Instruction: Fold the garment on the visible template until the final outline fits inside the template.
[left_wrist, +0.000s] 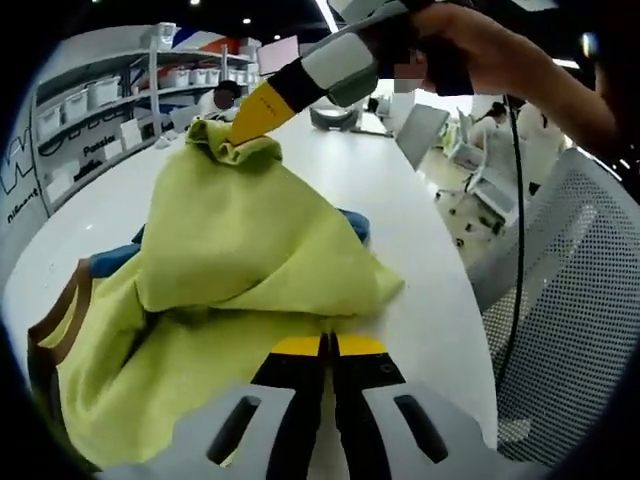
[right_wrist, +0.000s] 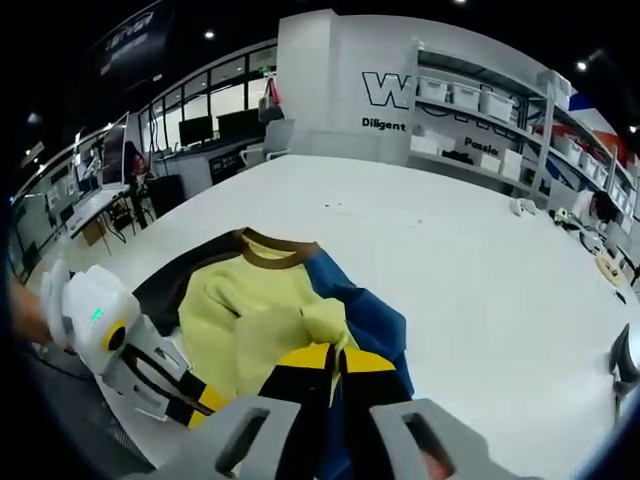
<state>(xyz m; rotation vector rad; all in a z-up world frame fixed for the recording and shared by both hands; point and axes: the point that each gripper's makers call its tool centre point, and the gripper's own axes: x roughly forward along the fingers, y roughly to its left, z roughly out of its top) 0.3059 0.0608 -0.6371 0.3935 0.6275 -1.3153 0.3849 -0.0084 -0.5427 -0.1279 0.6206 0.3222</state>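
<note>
In the left gripper view the yellow-green garment (left_wrist: 250, 250) lies bunched on the white counter (left_wrist: 400, 180), close to its near edge, with a brown collar band (left_wrist: 60, 320) and blue fabric (left_wrist: 110, 258) showing at its side. The left gripper (left_wrist: 328, 345) has its yellow-tipped jaws pressed together on a fold of the cloth at the garment's near edge. The right gripper (left_wrist: 250, 118), held by a person's hand (left_wrist: 480, 45), comes in from above and pinches the raised far fold, lifting it into a peak. A white mesh chair (left_wrist: 585, 300) stands beside the counter's edge.

The right gripper view shows the garment (right_wrist: 260, 310) from the other side: the brown collar (right_wrist: 275, 250) faces the open middle of the counter (right_wrist: 480, 270), and blue sleeve fabric (right_wrist: 365, 315) lies beside the yellow. Here the right gripper (right_wrist: 328, 358) is clenched on the cloth, and the left gripper (right_wrist: 150, 375) reaches in at the near edge. Shelves with bins (right_wrist: 480, 110) line the far wall.
</note>
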